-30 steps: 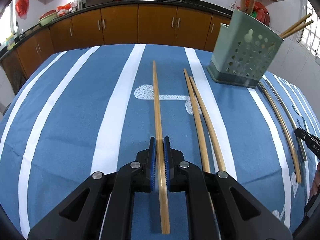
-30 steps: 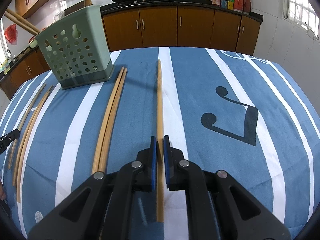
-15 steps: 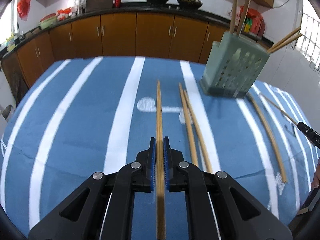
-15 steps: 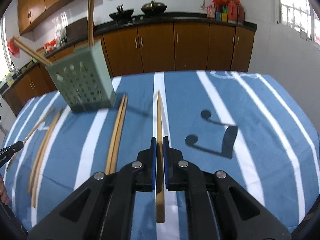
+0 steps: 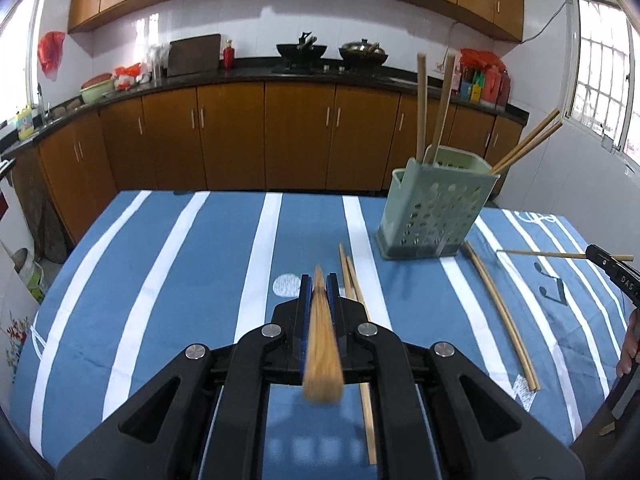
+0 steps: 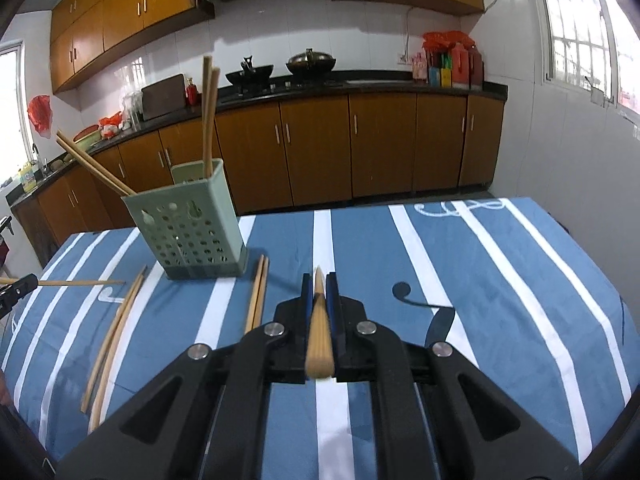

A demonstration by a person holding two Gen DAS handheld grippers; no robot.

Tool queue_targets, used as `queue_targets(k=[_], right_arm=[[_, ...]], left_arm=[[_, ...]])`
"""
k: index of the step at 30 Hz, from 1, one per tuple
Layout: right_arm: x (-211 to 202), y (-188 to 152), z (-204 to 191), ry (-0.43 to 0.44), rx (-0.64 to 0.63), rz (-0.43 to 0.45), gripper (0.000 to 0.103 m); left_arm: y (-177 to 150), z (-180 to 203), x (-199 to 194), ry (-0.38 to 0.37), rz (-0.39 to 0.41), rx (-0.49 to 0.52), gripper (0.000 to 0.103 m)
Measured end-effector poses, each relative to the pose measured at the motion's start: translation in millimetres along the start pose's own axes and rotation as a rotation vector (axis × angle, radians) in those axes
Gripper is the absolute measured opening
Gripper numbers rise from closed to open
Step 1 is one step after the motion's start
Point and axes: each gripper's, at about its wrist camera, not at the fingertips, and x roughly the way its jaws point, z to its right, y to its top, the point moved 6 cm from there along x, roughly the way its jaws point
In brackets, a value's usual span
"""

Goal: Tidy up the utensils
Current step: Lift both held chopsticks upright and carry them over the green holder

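Each tool, left (image 5: 319, 286) and right (image 6: 319, 285), clenches a wooden chopstick (image 5: 322, 354) (image 6: 319, 334) lengthwise, tip forward; the perforated green plastic holder (image 5: 434, 210) stands far right of the left, far left of the right, seemingly no nearer either.

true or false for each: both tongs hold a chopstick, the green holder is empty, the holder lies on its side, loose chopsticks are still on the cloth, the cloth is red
1. Both tongs hold a chopstick. True: the left tongs and the right tongs are each shut on a chopstick.
2. The green holder is empty. False: four chopsticks stand in it.
3. The holder lies on its side. False: it stands upright on the tablecloth.
4. Loose chopsticks lie on the cloth. True: a pair lies beside the left tongs, more right of the holder.
5. The cloth is red. False: blue with white stripes.
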Motion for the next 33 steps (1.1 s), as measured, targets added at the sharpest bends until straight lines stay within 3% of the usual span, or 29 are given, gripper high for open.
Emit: queue_targets(k=[16, 20, 27, 33], right_arm=[[-11.4, 14.9, 1.6, 0.001, 0.014, 0.053, 0.008], [-26.1, 31.8, 1.8, 0.010, 0.030, 0.119, 0.007], [-62.4, 74.8, -12.3, 0.130, 0.062, 0.210, 0.007], [-103.0, 116.6, -39.6, 0.253, 0.060, 0.341, 0.007]], left_arm=[[12.5, -2.3, -10.0, 0.006, 0.038, -0.001, 0.008], [22.9, -0.6, -21.2, 0.000, 0.069, 0.012, 0.007], [54.2, 21.4, -52.5, -0.064, 0.156, 0.050, 0.007], [84.1, 57.6, -74.4, -0.128, 0.254, 0.089, 0.007]])
